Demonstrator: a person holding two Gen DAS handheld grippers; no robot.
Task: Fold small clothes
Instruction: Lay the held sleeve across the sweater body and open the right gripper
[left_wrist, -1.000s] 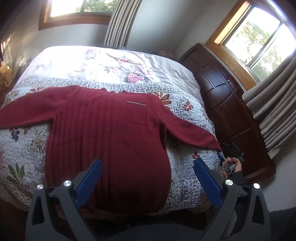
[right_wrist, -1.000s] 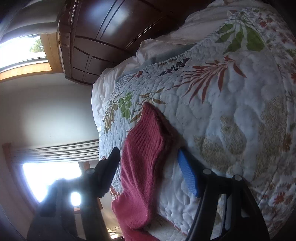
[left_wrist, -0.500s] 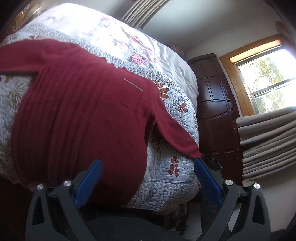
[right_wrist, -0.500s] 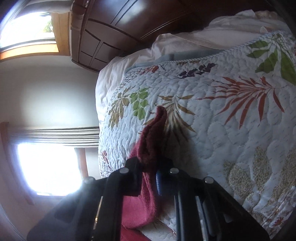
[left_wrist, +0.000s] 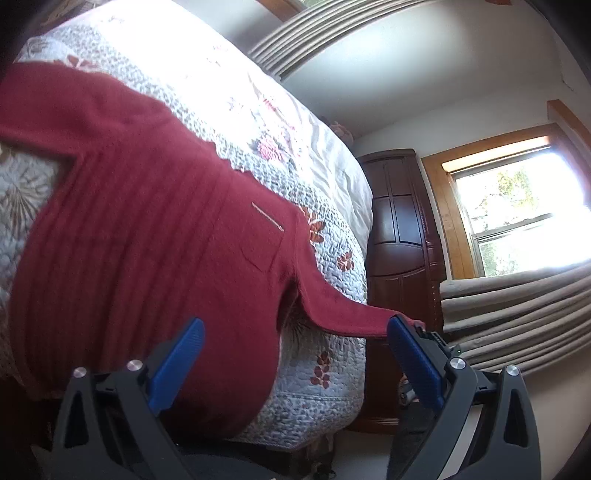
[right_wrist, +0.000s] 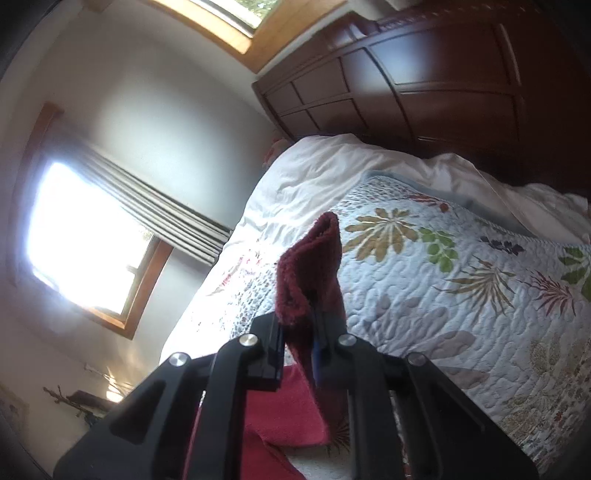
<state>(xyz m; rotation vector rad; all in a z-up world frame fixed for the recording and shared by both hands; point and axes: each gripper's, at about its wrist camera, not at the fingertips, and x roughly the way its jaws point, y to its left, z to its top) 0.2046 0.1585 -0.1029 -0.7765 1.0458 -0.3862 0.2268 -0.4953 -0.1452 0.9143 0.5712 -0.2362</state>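
A: Where is the sweater (left_wrist: 147, 236)?

B: It lies flat on the bed (left_wrist: 332, 236), spread over the flowered quilt (left_wrist: 328, 354). Its hem hangs over the near edge of the bed, and its body reaches back toward the white sheet (left_wrist: 347, 173). 1 sleeve (left_wrist: 343, 314) runs out past the bed's right edge.

A: What is the left gripper (left_wrist: 295, 354) doing?

B: Its 2 blue fingers (left_wrist: 177, 358) stand wide apart with nothing between them. It hovers just off the near edge of the bed, over the hem of the sweater.

A: And the right gripper (right_wrist: 300, 325)?

B: Its fingers are closed together on the cuff end of that sleeve. The cuff sticks up past the fingertips, and the cloth below them hangs lifted off the quilt.

A: Can you see that from the left side too?

B: Partly. The sleeve stretches taut and level off the right edge of the bed, and its end goes behind the left gripper's right finger, so the grip itself is hidden there.

A: What else is around?

B: A dark wooden headboard (right_wrist: 424, 81) stands at the head of the bed, with a window (left_wrist: 517, 218) and grey curtains (left_wrist: 517, 317) beside it.
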